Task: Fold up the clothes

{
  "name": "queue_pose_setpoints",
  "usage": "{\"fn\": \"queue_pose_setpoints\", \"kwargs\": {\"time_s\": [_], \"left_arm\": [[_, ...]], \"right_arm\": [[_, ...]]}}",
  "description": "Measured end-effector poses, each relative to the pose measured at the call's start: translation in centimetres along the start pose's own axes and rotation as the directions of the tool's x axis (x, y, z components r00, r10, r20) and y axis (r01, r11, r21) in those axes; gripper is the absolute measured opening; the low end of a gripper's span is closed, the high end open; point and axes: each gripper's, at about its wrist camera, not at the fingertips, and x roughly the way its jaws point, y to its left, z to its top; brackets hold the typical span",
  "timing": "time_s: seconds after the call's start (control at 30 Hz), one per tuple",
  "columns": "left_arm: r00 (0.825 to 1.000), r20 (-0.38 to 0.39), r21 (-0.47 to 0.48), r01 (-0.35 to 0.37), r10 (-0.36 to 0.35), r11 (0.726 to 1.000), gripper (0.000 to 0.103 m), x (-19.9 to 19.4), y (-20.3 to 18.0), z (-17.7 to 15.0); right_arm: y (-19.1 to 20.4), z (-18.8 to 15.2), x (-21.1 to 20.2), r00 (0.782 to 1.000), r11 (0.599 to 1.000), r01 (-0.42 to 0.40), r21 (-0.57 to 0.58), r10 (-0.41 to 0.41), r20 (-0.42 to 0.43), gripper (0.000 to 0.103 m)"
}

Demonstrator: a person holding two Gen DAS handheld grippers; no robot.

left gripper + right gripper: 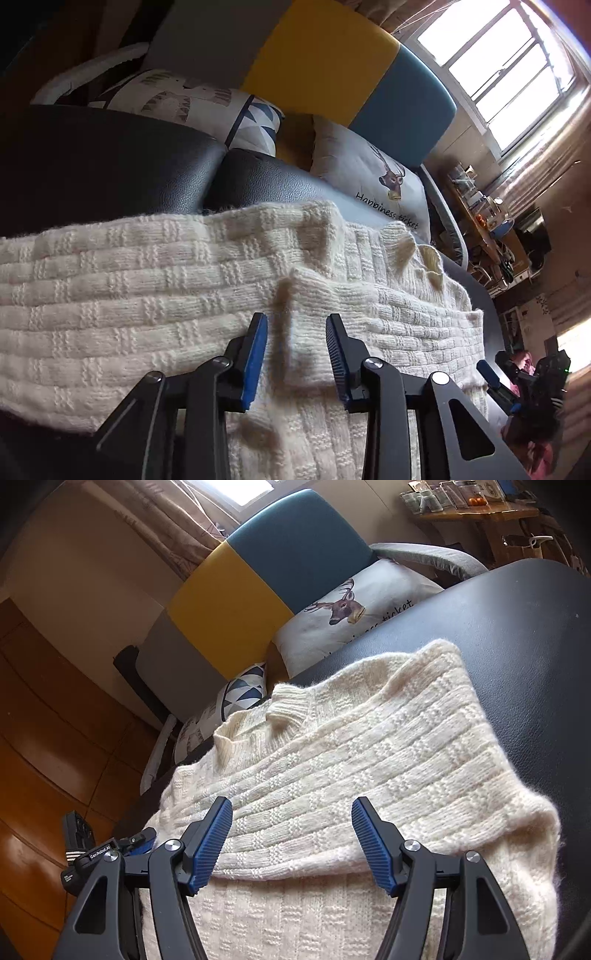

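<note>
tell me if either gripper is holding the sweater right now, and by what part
Nothing is held. The left gripper and right gripper are both open over the cream sweater.

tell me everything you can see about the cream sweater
The cream sweater is a thick, fuzzy knit with a basket-weave block pattern and a ribbed collar. It lies partly folded on a black leather-look surface, an upper layer doubled over a lower one, its near part running past the bottom of the view. The left gripper and right gripper both hover open just above it; neither clearly grips the knit. A small ridge of fabric rises between the left fingers.
</note>
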Motion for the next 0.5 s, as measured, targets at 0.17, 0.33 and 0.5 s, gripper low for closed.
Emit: {"fn": "queue_pose_setpoints", "kwargs": {"time_s": [0.17, 0.33, 0.5], "left_arm": [[1.000, 0.009, 0.093, 0.001, -0.001, 0.996, 0.013, 0.5, -1.8, -0.5], [0.994, 0.087, 0.120, -0.075, 0.065, 0.990, 0.007, 0.4, -2.8, 0.7], [0.988, 0.048, 0.135, -0.153, 0.148, 0.979, 0.009, 1.9, -2.3, 0.3]], "right_arm": [[0.1, 0.7, 1.2, 0.999, 0.999, 0.040, -0.023, -0.040, -0.017, 0.070], [0.1, 1.5, 3.1, 0.992, 0.990, 0.113, -0.082, -0.117, -0.052, 0.070], [0.6, 0.5, 4.0, 0.987, 0.970, 0.151, -0.192, -0.159, -0.022, 0.069]]}}
